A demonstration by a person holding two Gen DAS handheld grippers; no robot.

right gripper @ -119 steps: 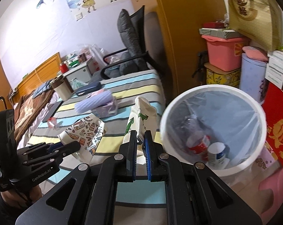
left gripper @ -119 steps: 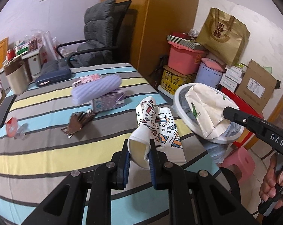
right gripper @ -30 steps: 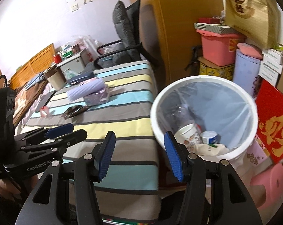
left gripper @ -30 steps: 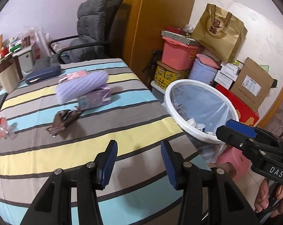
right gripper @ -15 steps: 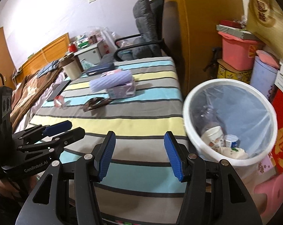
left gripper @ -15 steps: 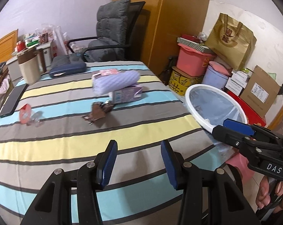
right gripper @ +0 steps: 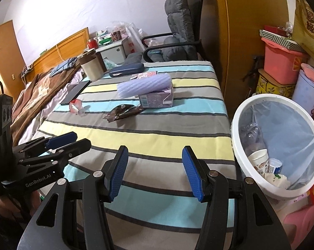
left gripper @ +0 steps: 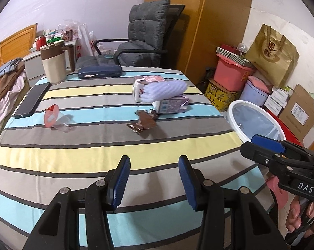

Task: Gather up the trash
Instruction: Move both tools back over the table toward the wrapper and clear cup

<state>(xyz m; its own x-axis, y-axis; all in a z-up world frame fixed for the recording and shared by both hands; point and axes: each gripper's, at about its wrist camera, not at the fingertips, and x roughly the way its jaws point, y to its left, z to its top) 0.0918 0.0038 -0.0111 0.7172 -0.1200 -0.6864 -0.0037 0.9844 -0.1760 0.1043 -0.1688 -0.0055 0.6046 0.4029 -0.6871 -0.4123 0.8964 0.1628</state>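
Observation:
A striped table (left gripper: 94,148) holds a brown wrapper (left gripper: 143,124) (right gripper: 121,112), a purple carton (left gripper: 171,104) (right gripper: 157,99), a lilac ribbed roll (left gripper: 163,90) (right gripper: 144,84) and a red-capped clear plastic piece (left gripper: 51,117) (right gripper: 75,107). A white bin (right gripper: 240,125) (left gripper: 238,129) lined with clear plastic stands at the table's right edge, with cups and a bottle inside. My left gripper (left gripper: 153,177) is open and empty above the near table edge. My right gripper (right gripper: 154,170) is open and empty, left of the bin.
A phone (left gripper: 31,100), a beige jug (left gripper: 53,66), a navy case (left gripper: 99,71) and a pink pack (left gripper: 150,79) lie at the table's far side. A grey chair (left gripper: 144,41) stands behind. Boxes, pink tubs (left gripper: 232,75) and a pink stool (right gripper: 300,220) crowd the right.
Since four seconds ago both grippers let go of the patterned cup and the paper bag, which now lie in the bin. Both grippers have since drawn back from the bin over the table.

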